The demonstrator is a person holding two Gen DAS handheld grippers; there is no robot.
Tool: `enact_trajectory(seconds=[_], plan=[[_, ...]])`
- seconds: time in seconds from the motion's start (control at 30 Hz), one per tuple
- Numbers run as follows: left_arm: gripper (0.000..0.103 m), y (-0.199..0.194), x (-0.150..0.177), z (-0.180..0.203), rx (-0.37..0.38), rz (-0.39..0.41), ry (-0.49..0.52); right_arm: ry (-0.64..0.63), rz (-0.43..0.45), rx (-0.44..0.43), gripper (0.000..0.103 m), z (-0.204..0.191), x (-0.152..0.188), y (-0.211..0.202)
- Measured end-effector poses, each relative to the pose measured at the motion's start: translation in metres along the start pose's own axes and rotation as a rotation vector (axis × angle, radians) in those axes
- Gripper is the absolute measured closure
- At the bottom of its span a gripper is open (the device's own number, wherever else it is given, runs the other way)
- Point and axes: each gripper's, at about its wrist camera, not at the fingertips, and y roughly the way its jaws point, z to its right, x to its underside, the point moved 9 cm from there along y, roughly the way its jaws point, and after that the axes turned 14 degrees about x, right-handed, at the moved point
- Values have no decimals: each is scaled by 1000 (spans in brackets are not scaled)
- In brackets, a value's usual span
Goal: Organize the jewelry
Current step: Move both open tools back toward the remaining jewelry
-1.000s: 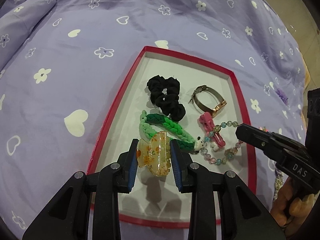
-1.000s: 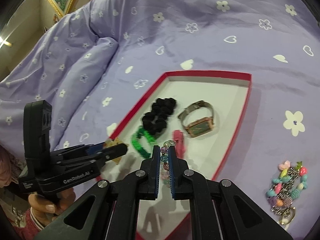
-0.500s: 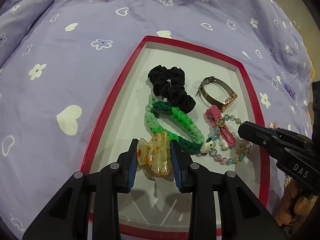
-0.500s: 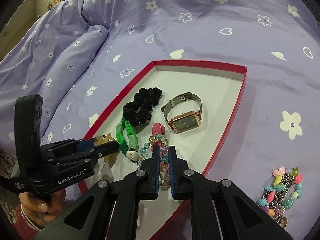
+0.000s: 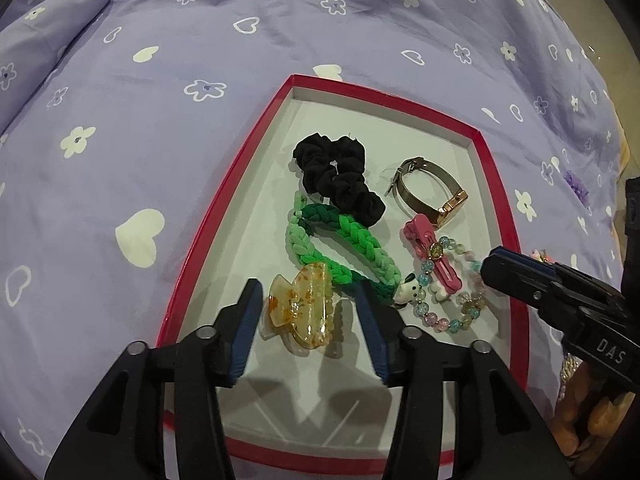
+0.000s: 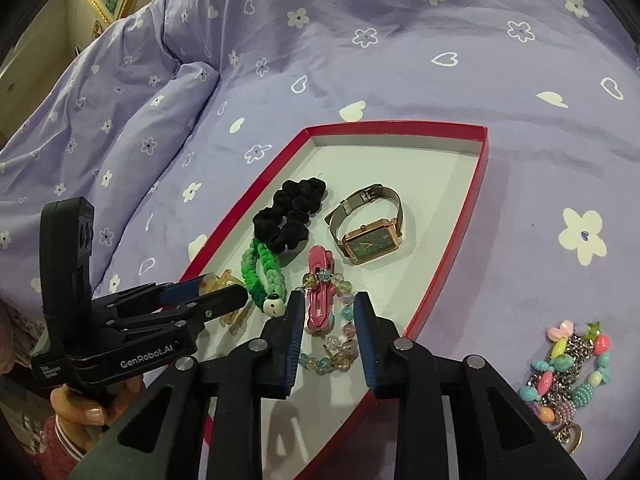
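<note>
Here, the left wrist view shows the left tongs point(image 5: 310, 320) opening, pads clear of a translucent amber claw clip point(image 5: 300, 306) lying on the red-rimmed tray point(image 5: 208, 232) beside a green braided band point(image 5: 340, 248). From the right wrist, the right tongs point(image 6: 326, 334) are opening around a pastel bead bracelet point(image 6: 338, 344) resting in the tray, crossing a pink clip point(image 6: 318, 300).

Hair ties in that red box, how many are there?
2. The black scrunchie lies toward the far left of the red tray; the green braided tie lies just nearer, touching it. Nothing in the tray seems deep enough to hide another.
</note>
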Motion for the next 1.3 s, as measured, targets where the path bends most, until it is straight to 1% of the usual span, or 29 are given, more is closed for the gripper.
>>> enact_trajectory(seconds=[0.1, 0.13, 0.23, 0.37, 0.5, 0.83, 1.03, 1.3], plan=[[48, -5, 0, 2, 2, 11, -4, 9, 12, -6, 73, 1, 0, -9], [45, -8, 0, 3, 7, 17, -6, 13, 19, -8, 70, 2, -1, -13], [42, -17, -1, 7, 22, 40, -13, 30, 49, -19, 62, 6, -2, -30], [42, -29, 1, 16, 39, 59, -15, 51, 88, -17, 62, 15, 1, -53], [42, -40, 6, 30, 63, 86, -14, 92, 126, 6, 62, 38, 11, -78], [42, -43, 22, 75, 130, 72, 32, 209, 157, 98, 59, 106, 48, -119], [42, -40, 28, 112, 157, 54, 100, 270, 176, 155, 59, 146, 67, -143], [42, -30, 29, 154, 176, 31, 187, 336, 189, 206, 59, 185, 86, -159]])
